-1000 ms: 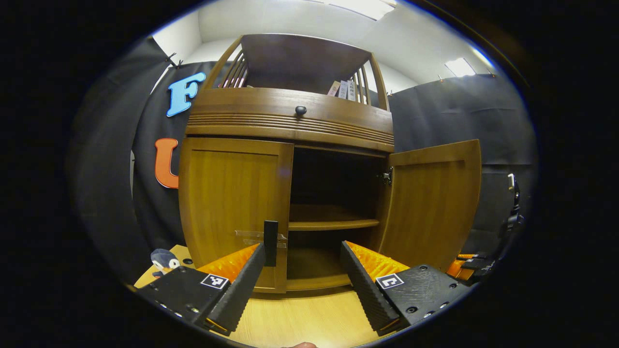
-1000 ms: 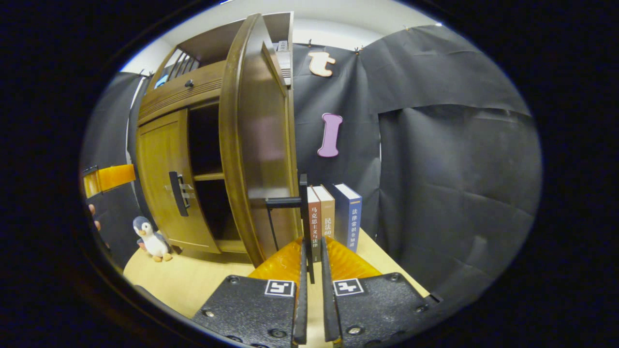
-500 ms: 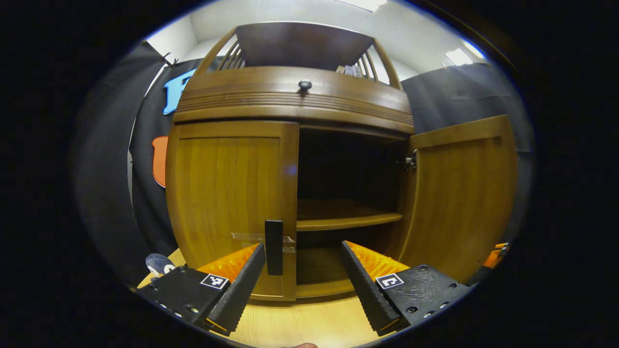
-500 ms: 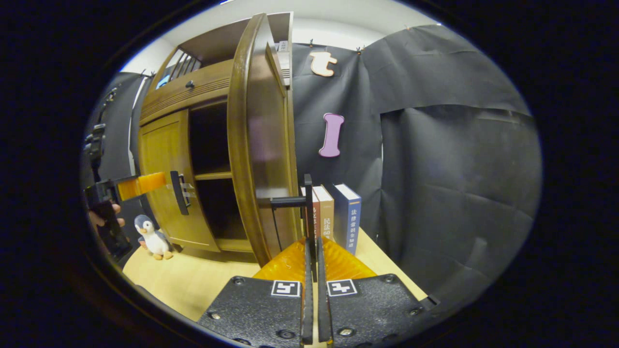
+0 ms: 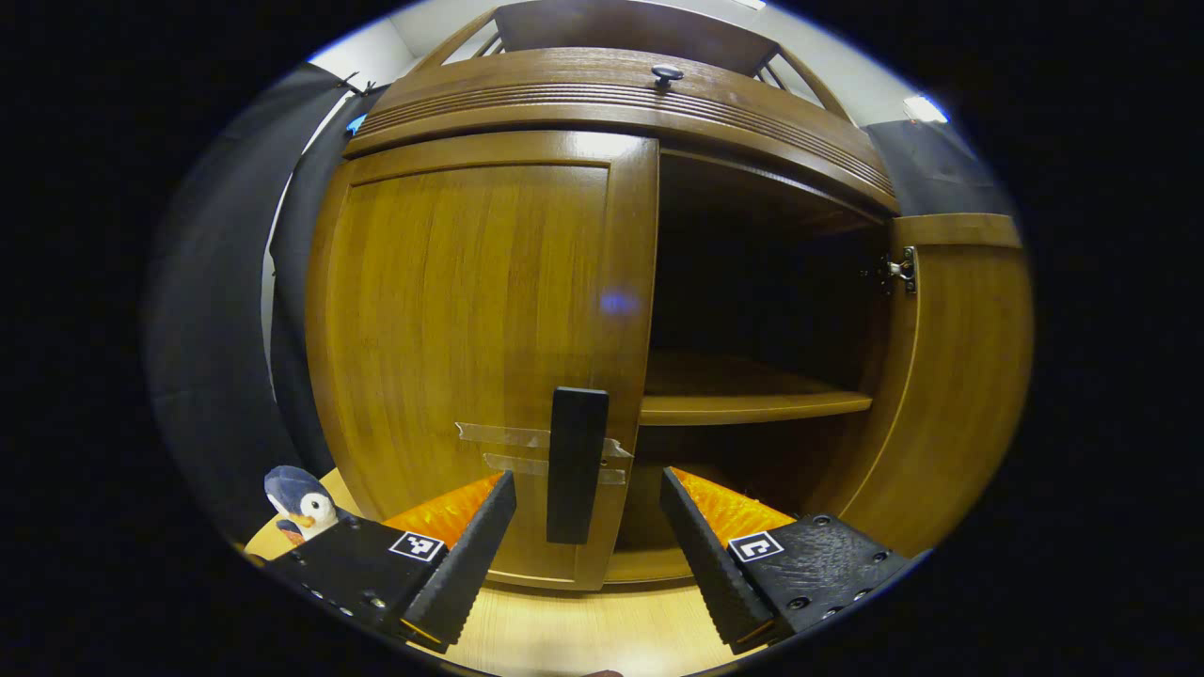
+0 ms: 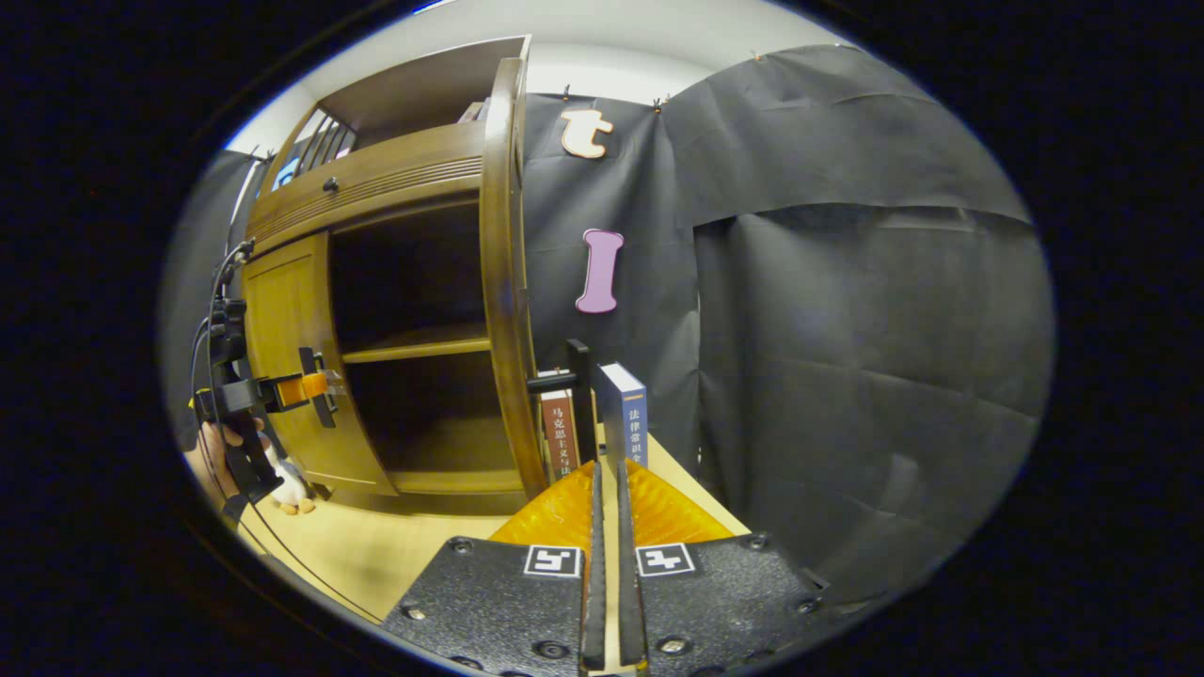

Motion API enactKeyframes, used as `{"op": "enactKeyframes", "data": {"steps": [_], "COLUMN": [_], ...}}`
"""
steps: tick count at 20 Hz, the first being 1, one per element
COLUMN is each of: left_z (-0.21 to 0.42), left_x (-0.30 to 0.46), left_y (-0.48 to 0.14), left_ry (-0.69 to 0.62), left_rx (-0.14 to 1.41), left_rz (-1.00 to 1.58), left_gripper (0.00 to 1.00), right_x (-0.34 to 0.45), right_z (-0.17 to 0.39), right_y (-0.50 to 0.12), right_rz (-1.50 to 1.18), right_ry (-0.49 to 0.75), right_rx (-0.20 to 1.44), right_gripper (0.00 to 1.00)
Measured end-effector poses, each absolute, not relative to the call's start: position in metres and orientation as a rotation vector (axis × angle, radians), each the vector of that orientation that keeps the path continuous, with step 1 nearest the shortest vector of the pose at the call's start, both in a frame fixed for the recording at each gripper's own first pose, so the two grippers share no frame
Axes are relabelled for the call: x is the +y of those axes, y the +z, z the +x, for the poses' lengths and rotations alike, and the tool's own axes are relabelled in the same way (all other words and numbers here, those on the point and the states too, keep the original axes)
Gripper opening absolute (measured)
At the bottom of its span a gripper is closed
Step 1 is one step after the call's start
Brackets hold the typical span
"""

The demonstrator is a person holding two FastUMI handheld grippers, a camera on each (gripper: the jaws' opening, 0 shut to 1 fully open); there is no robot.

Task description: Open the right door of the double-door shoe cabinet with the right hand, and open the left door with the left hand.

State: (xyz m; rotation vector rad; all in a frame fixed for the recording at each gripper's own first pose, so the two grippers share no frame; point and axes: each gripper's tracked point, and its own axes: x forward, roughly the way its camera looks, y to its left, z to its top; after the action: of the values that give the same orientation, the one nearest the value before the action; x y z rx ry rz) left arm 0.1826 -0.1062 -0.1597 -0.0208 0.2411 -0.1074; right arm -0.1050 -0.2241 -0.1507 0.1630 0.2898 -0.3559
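The wooden shoe cabinet (image 5: 602,94) looms close in the left gripper view. Its left door (image 5: 470,310) is closed. That door's black handle (image 5: 576,465) stands upright between the fingers of my left gripper (image 5: 585,536), which is open, with space on both sides of the handle. The right door (image 5: 955,376) is swung wide open, baring the dark inside and a shelf (image 5: 752,404). In the right gripper view this right door (image 6: 506,282) appears edge-on, and my right gripper (image 6: 607,475) is shut on its black handle (image 6: 580,400). The left gripper (image 6: 301,387) is at the left door.
A plush penguin (image 5: 301,503) sits on the light wood table (image 5: 564,630) left of the cabinet. Books (image 6: 623,423) stand upright just behind the open right door. Black cloth walls off the back and right. A hand (image 6: 212,456) holds the left gripper.
My left gripper has moved in towards the left door until the handle stands between its fingers. The right door has swung further open with my right gripper on its handle.
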Motion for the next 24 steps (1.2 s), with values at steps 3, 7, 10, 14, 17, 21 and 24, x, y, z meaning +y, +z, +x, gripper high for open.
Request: {"op": "enactKeyframes", "data": {"steps": [3, 7, 10, 14, 17, 21, 24], "left_z": [0.194, 0.211, 0.220, 0.225, 0.222, 0.219, 0.207], "left_x": [-0.100, -0.101, -0.104, -0.102, -0.103, -0.102, -0.100], "left_y": [-0.166, -0.168, -0.177, -0.183, -0.180, -0.181, -0.179], "left_ry": [-0.084, -0.079, -0.088, -0.088, -0.104, -0.115, -0.119], "left_rx": [0.252, 0.247, 0.270, 0.287, 0.287, 0.296, 0.294], "left_rz": [-0.010, 0.037, 0.036, 0.052, 0.055, 0.047, 0.067], "left_gripper": [0.92, 0.86, 0.71, 0.42, 0.36, 0.39, 0.39], "right_x": [-0.231, -0.247, -0.253, -0.256, -0.255, -0.251, -0.245], "right_z": [-0.111, -0.118, -0.124, -0.129, -0.131, -0.129, -0.126], "right_y": [-0.151, -0.149, -0.149, -0.148, -0.147, -0.144, -0.144], "right_rz": [0.144, 0.149, 0.159, 0.153, 0.146, 0.131, 0.129], "right_ry": [-0.377, -0.415, -0.432, -0.440, -0.437, -0.430, -0.424], "right_rx": [0.296, 0.302, 0.302, 0.303, 0.304, 0.301, 0.297], "right_gripper": [0.17, 0.41, 0.49, 0.53, 0.52, 0.53, 0.53]}}
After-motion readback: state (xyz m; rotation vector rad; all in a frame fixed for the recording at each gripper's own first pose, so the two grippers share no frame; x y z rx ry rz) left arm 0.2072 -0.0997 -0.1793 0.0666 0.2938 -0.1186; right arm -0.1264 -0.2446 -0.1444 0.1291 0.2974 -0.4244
